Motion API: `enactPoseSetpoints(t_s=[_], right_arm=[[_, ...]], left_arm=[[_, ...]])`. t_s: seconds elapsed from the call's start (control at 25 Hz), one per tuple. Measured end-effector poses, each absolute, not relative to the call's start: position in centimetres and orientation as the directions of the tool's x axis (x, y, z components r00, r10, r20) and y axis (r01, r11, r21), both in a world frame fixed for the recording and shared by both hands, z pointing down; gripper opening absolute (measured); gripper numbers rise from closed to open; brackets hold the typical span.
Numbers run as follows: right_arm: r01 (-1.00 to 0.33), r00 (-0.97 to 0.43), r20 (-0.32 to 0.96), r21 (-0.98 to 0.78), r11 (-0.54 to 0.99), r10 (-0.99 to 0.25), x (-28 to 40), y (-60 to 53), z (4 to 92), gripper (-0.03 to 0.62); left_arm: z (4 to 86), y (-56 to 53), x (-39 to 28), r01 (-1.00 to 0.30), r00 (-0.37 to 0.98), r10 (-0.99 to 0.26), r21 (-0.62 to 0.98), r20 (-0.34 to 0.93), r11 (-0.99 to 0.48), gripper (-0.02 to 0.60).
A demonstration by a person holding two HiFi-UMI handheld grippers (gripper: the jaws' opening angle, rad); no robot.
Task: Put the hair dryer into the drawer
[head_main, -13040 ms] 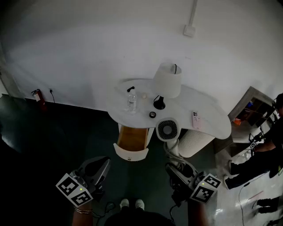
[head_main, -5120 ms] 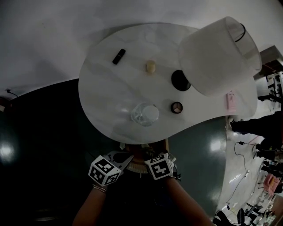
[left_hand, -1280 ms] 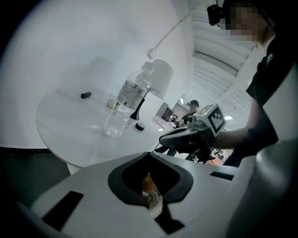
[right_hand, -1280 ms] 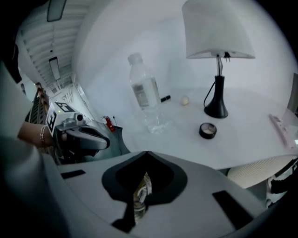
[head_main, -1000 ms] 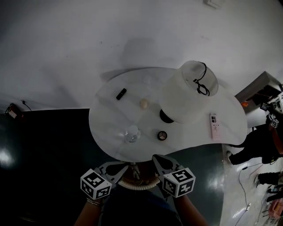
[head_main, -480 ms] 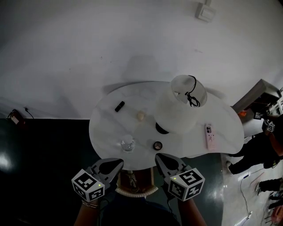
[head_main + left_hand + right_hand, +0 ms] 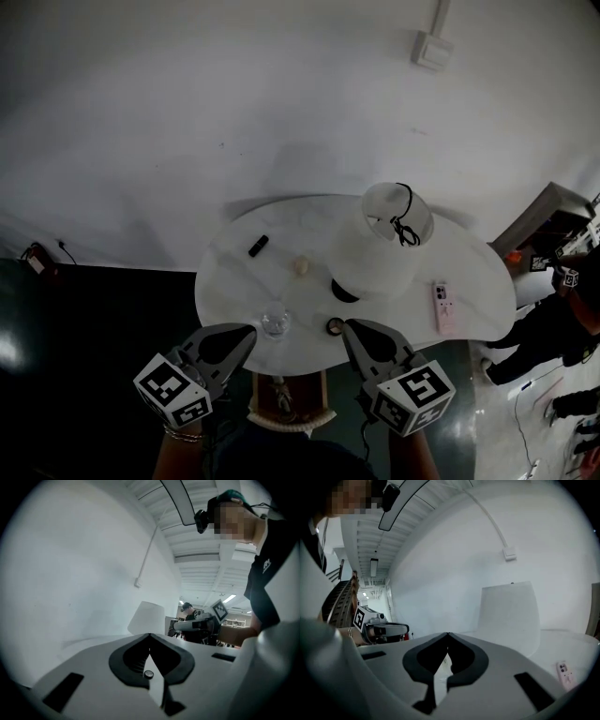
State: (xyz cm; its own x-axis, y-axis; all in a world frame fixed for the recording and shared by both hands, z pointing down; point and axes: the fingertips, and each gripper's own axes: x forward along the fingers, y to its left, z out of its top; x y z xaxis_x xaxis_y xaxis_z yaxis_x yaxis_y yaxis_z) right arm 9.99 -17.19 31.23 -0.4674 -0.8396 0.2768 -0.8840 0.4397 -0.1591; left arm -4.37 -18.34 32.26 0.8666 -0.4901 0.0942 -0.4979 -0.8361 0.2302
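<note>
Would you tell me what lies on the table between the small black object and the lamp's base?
A small cream object lies between the black object and lamp base, in the head view.

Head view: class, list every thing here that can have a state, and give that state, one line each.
Drawer, open, something pale inside.
Left tongs, shut, empty.
Right tongs, shut, empty.
Lamp, upright, looks unlit.
Bottle, upright.
Phone, lying flat, back up.
</note>
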Motion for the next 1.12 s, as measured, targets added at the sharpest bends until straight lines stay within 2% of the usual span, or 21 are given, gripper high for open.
enactPoseSetpoints(t_s=[0.4,1.12], right_arm=[[-0.901,-0.432,0.138,-0.116,0.419,-0.891,12.1,-16.7,24.5,0.017],[-0.925,-0.379,0.090,0.004,0.381,-0.921,13.1,-17.1,21.8,0.017]], left_arm=[[27.2,-19.4,-5.3,-0.494,0.867,-0.497,0.150,0.016,-0.857,0.008],[24.1,-20.6,-7.3,-0.528,0.847,-0.532,0.095,-0.020,-0.844,0.008]])
